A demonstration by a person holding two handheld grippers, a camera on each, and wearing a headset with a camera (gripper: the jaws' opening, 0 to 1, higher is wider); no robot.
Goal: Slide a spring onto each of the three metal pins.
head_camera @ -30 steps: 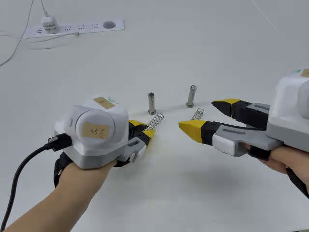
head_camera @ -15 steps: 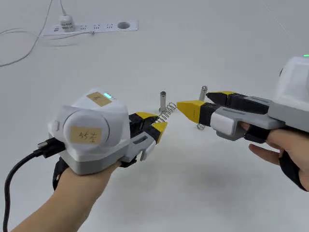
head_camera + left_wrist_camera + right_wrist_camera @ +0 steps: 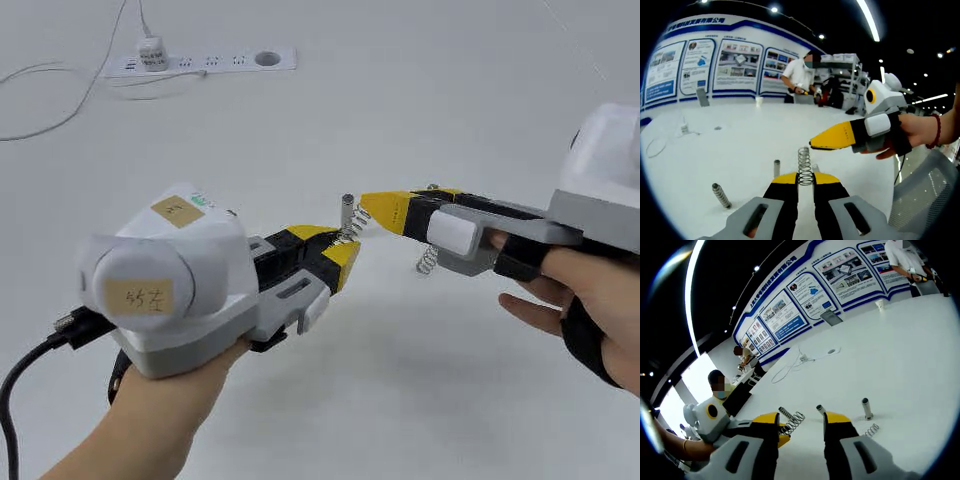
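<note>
My left gripper [image 3: 340,240] is shut on the lower end of a small steel spring [image 3: 351,228], lifted off the white table. In the left gripper view the spring [image 3: 804,167] stands upright between the yellow tips. Just behind it rises a bare metal pin [image 3: 347,205]. My right gripper [image 3: 395,200] is open, its yellow tips close to the spring's free end but apart from it. From the right gripper view [image 3: 802,416] I see that spring [image 3: 791,419] and two bare pins [image 3: 820,410] [image 3: 867,408]. Another pin [image 3: 720,194] carries a coiled spring.
A loose spring [image 3: 427,260] lies on the table under the right gripper, also seen as the loose spring [image 3: 871,430] beside the far pin. A white power strip [image 3: 205,62] with a cable sits at the back. A black cable trails from the left gripper.
The left gripper has lifted the spring up and rightward beside the middle pin. The right gripper, still open, has moved left to meet it.
</note>
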